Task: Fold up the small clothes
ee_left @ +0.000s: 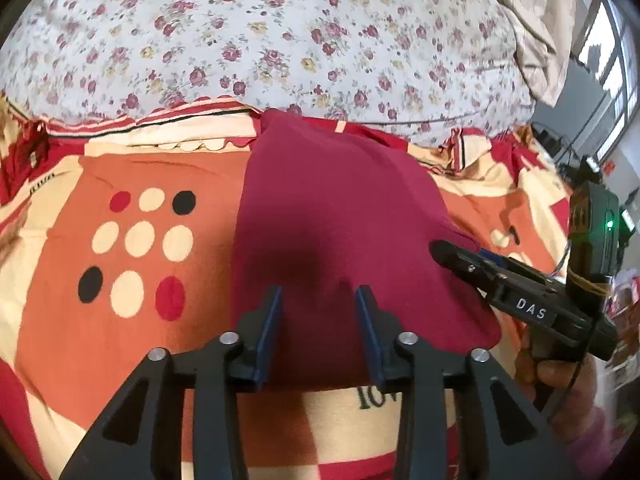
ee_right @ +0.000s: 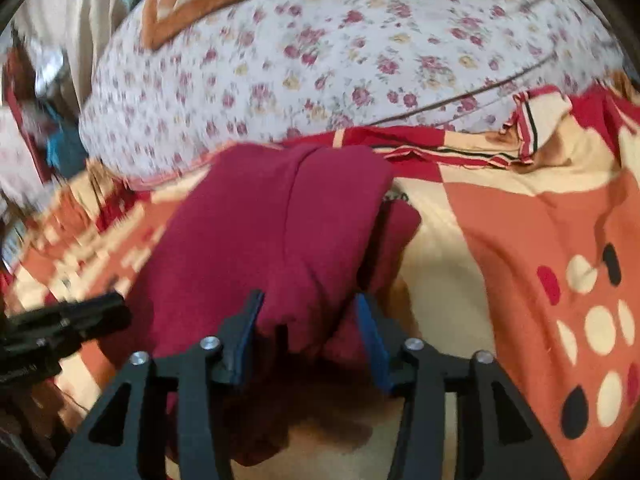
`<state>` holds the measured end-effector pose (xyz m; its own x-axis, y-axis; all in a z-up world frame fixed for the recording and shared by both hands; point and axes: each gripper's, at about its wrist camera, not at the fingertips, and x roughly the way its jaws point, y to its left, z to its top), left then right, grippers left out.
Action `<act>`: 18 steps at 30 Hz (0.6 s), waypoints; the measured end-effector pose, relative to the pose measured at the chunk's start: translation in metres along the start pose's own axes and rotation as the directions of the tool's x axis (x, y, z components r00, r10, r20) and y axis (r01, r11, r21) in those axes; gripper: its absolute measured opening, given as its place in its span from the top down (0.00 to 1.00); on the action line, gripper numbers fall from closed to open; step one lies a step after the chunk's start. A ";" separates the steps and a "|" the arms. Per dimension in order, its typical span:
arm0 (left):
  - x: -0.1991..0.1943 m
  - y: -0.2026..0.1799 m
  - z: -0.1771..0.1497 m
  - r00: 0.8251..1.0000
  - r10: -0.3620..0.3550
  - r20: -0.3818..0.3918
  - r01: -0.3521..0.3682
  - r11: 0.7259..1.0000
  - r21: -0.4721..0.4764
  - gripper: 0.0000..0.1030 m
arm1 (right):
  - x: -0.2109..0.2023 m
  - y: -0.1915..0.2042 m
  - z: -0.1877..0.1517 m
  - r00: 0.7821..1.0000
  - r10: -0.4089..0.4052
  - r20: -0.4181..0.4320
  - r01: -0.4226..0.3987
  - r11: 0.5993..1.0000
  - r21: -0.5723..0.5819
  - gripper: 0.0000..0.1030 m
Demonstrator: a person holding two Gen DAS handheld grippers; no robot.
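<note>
The maroon garment (ee_left: 336, 216) is lying folded on the patterned bedspread (ee_left: 132, 168), its far end reaching toward the floral pillow (ee_left: 256, 32) and its near end sitting directly under both tools. The left gripper (ee_left: 319, 300) is hovering over the near edge with its jaws standing apart; cloth is showing between the blue pads, but the pads are not pressing on it. The right gripper (ee_right: 310, 308) is likewise standing apart, with a hanging lip of the garment's layers lying between its pads and not visibly pinched. In the left wrist view the right tool is coming in from the side, its tip touching or just over the garment's right edge. The long axis of the garment is running away from both sets of jaws, toward the pillow. Judged from this, both hands are about equally near the near edge, and any further fold is depending on taking that edge and carrying it forward along the axis.
</note>
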<state>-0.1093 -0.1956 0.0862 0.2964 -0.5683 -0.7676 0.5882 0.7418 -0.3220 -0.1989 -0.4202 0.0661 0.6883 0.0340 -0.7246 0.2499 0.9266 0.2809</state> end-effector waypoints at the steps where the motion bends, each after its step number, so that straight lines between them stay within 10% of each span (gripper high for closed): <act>1: 0.000 0.000 0.000 1.000 -0.002 0.000 0.002 1.000 -0.006 0.83 | -0.004 -0.001 0.001 1.000 0.007 0.018 -0.007 1.000 -0.001 0.45; 7: 0.004 -0.001 0.003 1.000 0.011 -0.014 -0.011 0.999 -0.032 0.83 | -0.009 -0.003 0.005 0.999 0.000 0.042 0.001 1.000 -0.031 0.27; 18: 0.007 -0.009 0.009 0.999 -0.040 -0.035 0.037 0.995 -0.088 0.82 | 0.006 -0.004 0.009 1.000 0.031 -0.003 -0.031 0.999 0.006 0.23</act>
<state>-0.1058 -0.2093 0.0886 0.2458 -0.5849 -0.7730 0.5304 0.7486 -0.3978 -0.1898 -0.4269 0.0661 0.6934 0.0643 -0.7177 0.2327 0.9227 0.3075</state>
